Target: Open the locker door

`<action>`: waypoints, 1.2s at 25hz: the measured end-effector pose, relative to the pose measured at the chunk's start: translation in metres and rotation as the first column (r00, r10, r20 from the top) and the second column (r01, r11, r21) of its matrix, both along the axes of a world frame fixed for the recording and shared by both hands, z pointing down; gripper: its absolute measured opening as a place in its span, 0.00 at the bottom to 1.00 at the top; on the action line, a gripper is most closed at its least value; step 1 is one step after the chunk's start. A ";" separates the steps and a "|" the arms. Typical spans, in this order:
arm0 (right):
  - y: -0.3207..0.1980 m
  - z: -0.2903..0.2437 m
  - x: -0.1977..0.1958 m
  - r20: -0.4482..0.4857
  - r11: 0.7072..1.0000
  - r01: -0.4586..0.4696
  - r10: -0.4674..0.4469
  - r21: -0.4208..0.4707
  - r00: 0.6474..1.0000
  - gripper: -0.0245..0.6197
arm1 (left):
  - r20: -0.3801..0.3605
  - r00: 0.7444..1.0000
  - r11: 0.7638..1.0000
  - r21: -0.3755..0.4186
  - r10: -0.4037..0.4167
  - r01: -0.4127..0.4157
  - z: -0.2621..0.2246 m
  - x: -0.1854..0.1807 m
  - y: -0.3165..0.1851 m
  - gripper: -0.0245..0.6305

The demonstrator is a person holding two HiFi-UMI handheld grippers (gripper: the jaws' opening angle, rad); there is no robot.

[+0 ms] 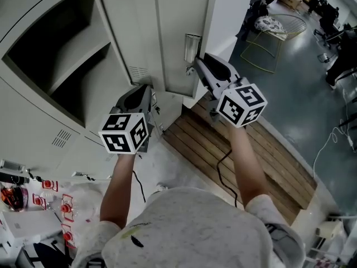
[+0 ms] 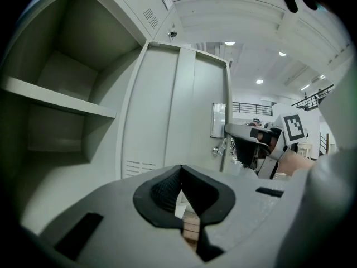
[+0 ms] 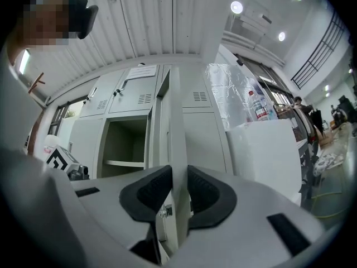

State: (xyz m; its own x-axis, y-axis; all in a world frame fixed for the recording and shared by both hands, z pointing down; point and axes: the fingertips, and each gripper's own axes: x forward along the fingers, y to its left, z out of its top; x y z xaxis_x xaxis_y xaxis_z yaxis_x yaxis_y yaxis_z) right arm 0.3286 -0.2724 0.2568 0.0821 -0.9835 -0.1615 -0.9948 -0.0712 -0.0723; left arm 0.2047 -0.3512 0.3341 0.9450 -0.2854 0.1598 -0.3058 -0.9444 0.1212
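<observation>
The grey locker door (image 1: 167, 32) stands swung wide open, showing the empty compartment (image 1: 61, 54) and its shelf (image 2: 56, 96). My right gripper (image 1: 196, 66) is at the door's free edge, just below the latch plate (image 1: 192, 48). In the right gripper view the pads (image 3: 150, 191) press on both sides of the door edge (image 3: 177, 138), so my right gripper (image 3: 179, 191) is shut on it. My left gripper (image 1: 146, 88) hovers lower left, in front of the door's bottom. Its pads meet with nothing between them (image 2: 179, 175). The left gripper view shows the door's inner face (image 2: 167, 110) and the right gripper (image 2: 240, 135).
Wooden slats (image 1: 223, 149) cover the floor under the right arm, and a black cable (image 1: 223, 166) trails across them. A wire-frame chair (image 1: 270, 41) stands at the back right. A white box with bottles on top (image 3: 262, 144) stands right of the lockers. Cluttered items (image 1: 33, 200) lie lower left.
</observation>
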 end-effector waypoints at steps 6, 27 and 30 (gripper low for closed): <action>-0.001 0.000 0.002 -0.002 1.000 -0.011 0.011 0.000 1.000 0.17 | -0.003 1.000 1.000 0.000 0.013 -0.013 -0.001 0.005 -0.002 0.05; 0.011 -0.005 -0.014 -0.037 0.999 0.022 -0.023 -0.026 0.999 0.17 | 0.007 0.998 0.997 0.015 -0.070 0.070 -0.006 -0.017 0.021 0.05; 0.013 -0.005 -0.018 -0.040 0.999 0.038 -0.039 -0.022 0.998 0.17 | 0.009 0.995 0.995 0.018 -0.096 0.096 -0.006 -0.024 0.025 0.05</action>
State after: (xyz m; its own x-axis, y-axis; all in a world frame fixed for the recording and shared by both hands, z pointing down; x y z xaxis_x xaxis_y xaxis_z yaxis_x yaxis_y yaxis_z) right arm 0.3104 -0.2596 0.2516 0.0378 -0.9890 -0.1429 -0.9989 -0.0336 -0.0311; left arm 0.1806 -0.3267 0.3280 0.9113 -0.3780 0.1633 -0.3966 -0.9124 0.1009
